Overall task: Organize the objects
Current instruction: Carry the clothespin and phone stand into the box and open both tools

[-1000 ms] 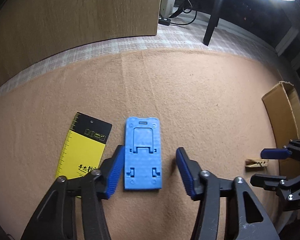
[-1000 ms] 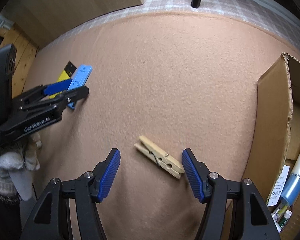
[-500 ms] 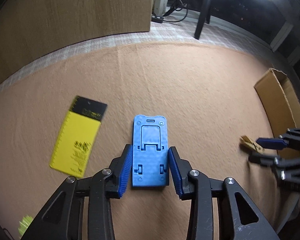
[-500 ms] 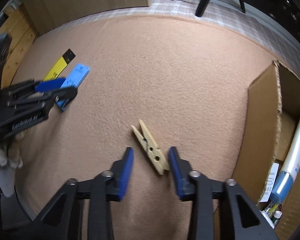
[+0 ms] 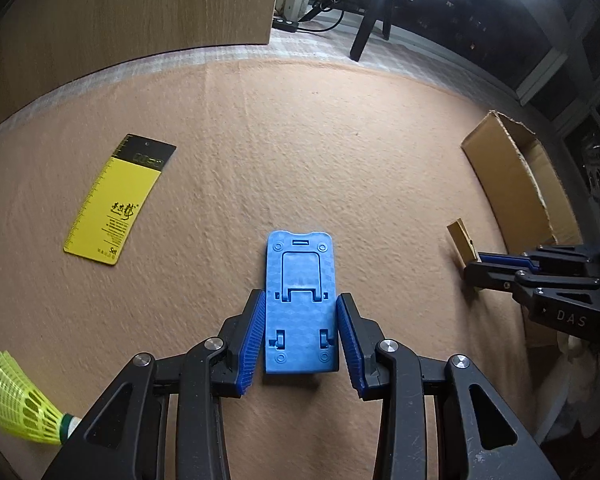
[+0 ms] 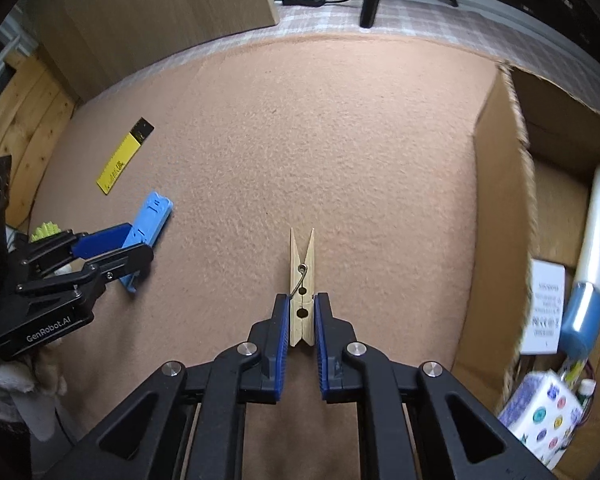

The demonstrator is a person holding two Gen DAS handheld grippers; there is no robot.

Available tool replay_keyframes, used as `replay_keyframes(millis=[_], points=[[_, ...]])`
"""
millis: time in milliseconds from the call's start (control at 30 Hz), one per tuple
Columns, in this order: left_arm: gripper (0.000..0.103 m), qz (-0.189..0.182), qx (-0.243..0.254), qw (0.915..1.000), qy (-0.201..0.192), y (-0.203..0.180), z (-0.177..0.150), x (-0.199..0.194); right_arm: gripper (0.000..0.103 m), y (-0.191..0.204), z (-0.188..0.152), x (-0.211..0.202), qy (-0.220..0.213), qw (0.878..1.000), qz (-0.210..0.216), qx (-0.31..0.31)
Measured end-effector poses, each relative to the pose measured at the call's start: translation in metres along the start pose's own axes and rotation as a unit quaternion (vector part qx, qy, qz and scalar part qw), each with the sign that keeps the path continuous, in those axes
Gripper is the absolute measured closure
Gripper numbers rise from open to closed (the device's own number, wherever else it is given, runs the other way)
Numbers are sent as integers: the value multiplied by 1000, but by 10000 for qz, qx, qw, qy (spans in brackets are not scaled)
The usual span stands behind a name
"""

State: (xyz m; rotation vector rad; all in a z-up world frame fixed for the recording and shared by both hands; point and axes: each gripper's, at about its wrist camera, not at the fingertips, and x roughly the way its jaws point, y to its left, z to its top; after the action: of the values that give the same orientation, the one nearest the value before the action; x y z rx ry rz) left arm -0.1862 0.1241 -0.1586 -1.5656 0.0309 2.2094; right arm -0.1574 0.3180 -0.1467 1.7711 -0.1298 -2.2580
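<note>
A: What is left out on the felt-covered bench (image 5: 340,140), from the left?

B: A yellow shuttlecock (image 5: 16,408) and a yellow ruler card (image 5: 118,198) are untouched. The blue phone stand (image 5: 300,304) is pinched by the left gripper (image 5: 300,340), the wooden clothespin (image 6: 302,292) by the right gripper (image 6: 302,336), whose fingers have just been closing.

A: And stored?

B: A tube and packets are seen in the cardboard box (image 6: 496,184); four things seem left.

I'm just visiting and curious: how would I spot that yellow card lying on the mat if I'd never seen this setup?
Start from the big tan felt mat. On its left part, far from the open cardboard box, lies the yellow card, flat and untouched. It alone is thin and yellow with a black strip at one end and ruler marks along one edge.
</note>
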Motion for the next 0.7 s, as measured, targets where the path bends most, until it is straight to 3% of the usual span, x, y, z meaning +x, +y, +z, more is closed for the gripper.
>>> replay_keyframes(millis=[267, 700], points=[[64, -125, 187, 9996, -194, -27, 6, -16, 92, -6, -16, -43, -485, 9987, 110, 144], [64, -425, 1007, 9918, -661, -131, 45, -42, 92, -44, -43, -107, -1143, 9923, -380, 296]])
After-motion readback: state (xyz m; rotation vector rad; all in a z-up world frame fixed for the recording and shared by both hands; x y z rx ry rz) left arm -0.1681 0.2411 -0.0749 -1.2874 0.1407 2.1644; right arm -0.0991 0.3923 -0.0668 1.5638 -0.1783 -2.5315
